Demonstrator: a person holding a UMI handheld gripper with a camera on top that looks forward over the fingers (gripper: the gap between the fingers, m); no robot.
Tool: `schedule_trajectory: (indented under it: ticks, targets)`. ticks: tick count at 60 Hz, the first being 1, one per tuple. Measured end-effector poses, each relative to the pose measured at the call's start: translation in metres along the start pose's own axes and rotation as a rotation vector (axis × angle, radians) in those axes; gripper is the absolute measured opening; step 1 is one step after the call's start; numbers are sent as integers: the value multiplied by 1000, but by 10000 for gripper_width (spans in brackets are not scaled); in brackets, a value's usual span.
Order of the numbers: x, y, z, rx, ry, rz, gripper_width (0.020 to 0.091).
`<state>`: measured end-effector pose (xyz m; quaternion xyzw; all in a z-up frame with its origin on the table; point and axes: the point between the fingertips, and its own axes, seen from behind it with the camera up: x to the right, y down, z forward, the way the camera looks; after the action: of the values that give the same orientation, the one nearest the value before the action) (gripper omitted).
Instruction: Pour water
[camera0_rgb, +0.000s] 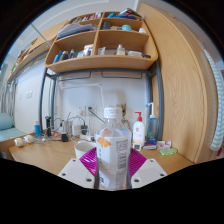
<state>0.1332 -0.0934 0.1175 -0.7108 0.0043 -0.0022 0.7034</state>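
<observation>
While the clear plastic water bottle (114, 150) stands upright between the pink pads (90, 160), the jaws look closed on its labelled body, one pad pressed to each side; its cap seems to be off, though that is hard to be sure of, and I cannot make out how much water it holds. A white cup (84, 148) sits on the wooden desk (40, 155) just beside the bottle and a little beyond it; what it holds is hidden. To pour well, I would carry the bottle's mouth over that cup, tilt slowly, and keep the grip firm so the smooth label does not slip; a pump dispenser (139, 128) and small bottles on the shelves (100, 62) stand well clear.
</observation>
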Motion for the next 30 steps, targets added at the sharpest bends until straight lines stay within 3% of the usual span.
schedule_trajectory:
  ticks: [13, 30]
  targets:
    - [19, -15, 11, -19, 17, -238, 371]
    - [39, -38, 68, -3, 19, -1072, 374]
